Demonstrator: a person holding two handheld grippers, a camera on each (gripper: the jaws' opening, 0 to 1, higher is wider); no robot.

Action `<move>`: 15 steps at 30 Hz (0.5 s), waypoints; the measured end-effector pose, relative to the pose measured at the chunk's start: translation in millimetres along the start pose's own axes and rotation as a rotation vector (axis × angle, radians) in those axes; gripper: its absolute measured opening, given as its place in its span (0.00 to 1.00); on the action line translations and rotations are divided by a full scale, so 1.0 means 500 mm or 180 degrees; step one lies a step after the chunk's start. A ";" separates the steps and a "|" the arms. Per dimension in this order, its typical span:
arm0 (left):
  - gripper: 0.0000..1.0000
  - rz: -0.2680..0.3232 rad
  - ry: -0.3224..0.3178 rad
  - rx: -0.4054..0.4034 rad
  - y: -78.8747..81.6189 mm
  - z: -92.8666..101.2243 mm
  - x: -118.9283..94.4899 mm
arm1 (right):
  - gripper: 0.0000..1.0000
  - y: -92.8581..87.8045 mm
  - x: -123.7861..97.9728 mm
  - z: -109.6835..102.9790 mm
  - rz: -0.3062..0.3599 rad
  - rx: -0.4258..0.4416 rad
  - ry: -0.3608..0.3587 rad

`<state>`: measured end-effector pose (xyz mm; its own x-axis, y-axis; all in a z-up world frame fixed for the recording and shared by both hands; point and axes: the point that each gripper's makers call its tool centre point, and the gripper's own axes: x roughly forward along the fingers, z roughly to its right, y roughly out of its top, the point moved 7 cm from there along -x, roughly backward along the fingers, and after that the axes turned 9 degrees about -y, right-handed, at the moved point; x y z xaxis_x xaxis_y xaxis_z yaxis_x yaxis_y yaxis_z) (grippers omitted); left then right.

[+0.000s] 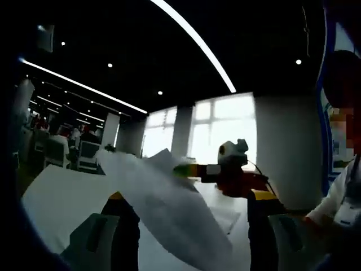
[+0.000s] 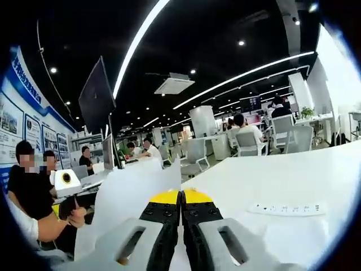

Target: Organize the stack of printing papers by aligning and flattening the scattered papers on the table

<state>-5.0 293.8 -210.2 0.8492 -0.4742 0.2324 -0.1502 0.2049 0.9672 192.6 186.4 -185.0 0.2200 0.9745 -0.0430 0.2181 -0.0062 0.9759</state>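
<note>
Papers [image 1: 163, 209] lifted off the table [image 2: 293, 180], centre frame, pinched by right gripper [image 2: 181, 197], jaws pressed together. Left gripper [image 1: 186, 226] jaws spread. Alignment looks early; flattening remains.

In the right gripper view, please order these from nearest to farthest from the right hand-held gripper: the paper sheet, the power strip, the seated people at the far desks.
1. Paper sheet, at the right hand-held gripper, rising on its left.
2. Power strip, on the white table, lower right.
3. Seated people, upper right, far behind.
</note>
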 end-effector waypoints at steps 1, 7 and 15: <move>0.79 -0.0002 -0.0007 -0.0027 -0.001 0.000 0.000 | 0.00 -0.001 0.001 0.000 -0.0007 -0.0033 -0.0028; 0.78 -0.0009 -0.0034 -0.0177 -0.012 0.003 0.002 | 0.00 -0.005 0.006 -0.004 -0.0021 -0.0073 -0.0024; 0.74 0.0443 -0.0471 -0.1003 -0.010 0.019 0.000 | 0.00 0.010 0.010 -0.013 0.0275 -0.0344 -0.0016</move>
<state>-8.8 284.8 -214.0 0.7458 -0.5372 0.3940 -0.0763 0.5187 0.8516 188.5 192.5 -179.1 0.2384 0.9703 0.0415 0.0944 -0.0657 0.9934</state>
